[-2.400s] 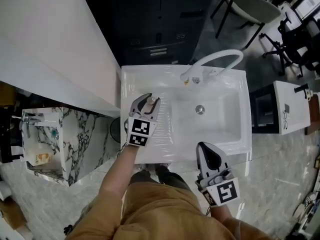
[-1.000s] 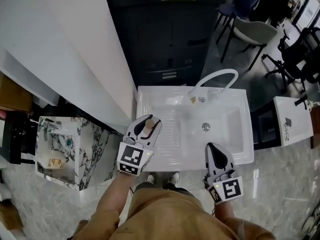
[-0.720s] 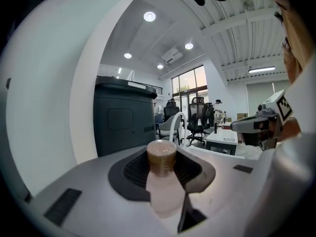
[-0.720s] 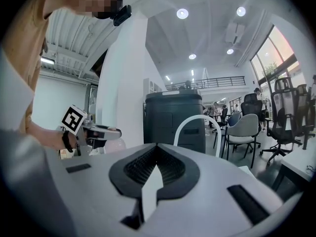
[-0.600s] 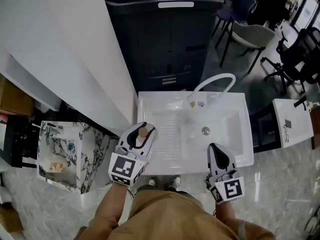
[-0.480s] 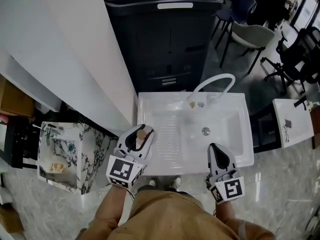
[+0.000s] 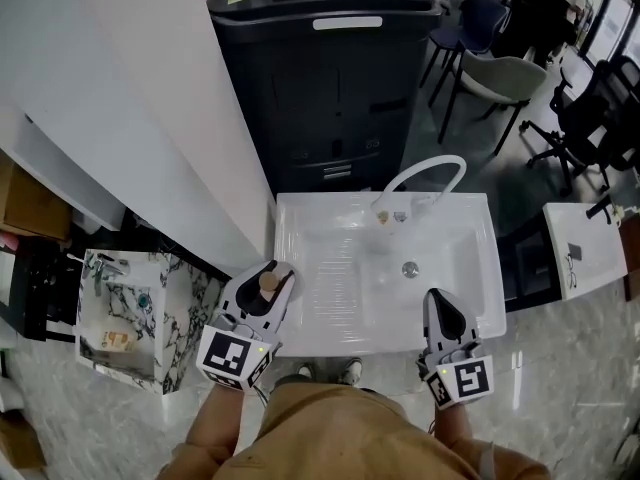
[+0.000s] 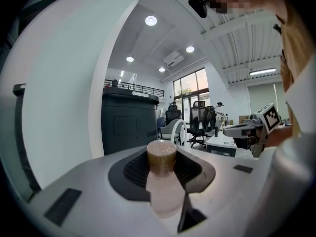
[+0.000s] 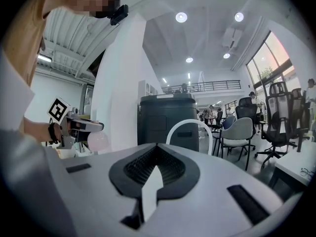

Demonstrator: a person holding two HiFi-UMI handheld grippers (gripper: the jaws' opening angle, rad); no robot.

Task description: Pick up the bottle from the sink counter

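Observation:
A small pale pink bottle (image 8: 163, 194) with a brown cap (image 8: 161, 156) stands upright between the jaws of my left gripper (image 8: 162, 157), which is shut on it. In the head view the left gripper (image 7: 262, 294) hangs over the front left corner of the white sink counter (image 7: 300, 228), with the bottle's cap (image 7: 268, 282) showing between its jaws. My right gripper (image 7: 443, 314) is at the sink's front right edge, shut and holding nothing. The right gripper view shows the left gripper (image 9: 81, 126) with the pink bottle (image 9: 97, 141) off to the left.
A white arched faucet (image 7: 425, 173) stands behind the basin and its drain (image 7: 409, 268). A large dark bin (image 7: 325, 78) is behind the sink. A white wall (image 7: 110, 98) and a marbled stand (image 7: 140, 303) lie left. Chairs (image 7: 500, 78) and a small white table (image 7: 578, 258) stand right.
The left gripper, still shut on the bottle, has drawn back from the counter's left part toward the person and to the left. The right gripper has hardly moved.

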